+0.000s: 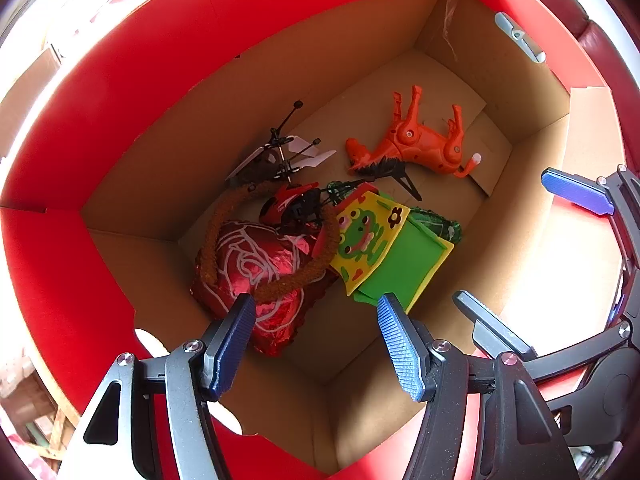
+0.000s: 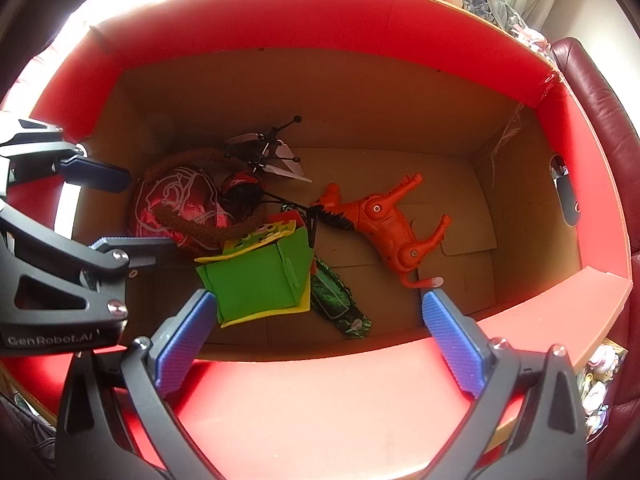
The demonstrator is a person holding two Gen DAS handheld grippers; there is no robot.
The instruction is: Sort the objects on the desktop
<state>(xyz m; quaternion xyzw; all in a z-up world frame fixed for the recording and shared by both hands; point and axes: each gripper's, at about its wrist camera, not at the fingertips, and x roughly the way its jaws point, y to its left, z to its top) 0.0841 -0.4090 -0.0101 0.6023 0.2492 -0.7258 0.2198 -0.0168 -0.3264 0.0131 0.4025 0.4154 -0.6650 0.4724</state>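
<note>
1. Both wrist cams look down into a red box (image 1: 72,248) with a bare cardboard interior.
2. Left gripper (image 1: 316,320) hangs over the box, pointing straight down – jaws apart, nothing between the pads.
3. Right gripper (image 2: 320,320) sits above the near rim, tilted down, jaws apart and empty. In the left cam it shows at the right edge.
4. On the box floor: an orange toy horse (image 1: 416,140) lies on its side, legs toward the far wall, apart from the other toys.
5. A red toy helicopter (image 1: 288,200) w/ clear rotor blades rests against a red foil balloon (image 1: 256,272); a brown fuzzy ring (image 1: 316,256) lies over both.
6. A green foam box (image 2: 256,276) w/ a yellow frog panel lies tipped beside the balloon – a dark green packet (image 2: 336,300) pokes out from under it.
</note>
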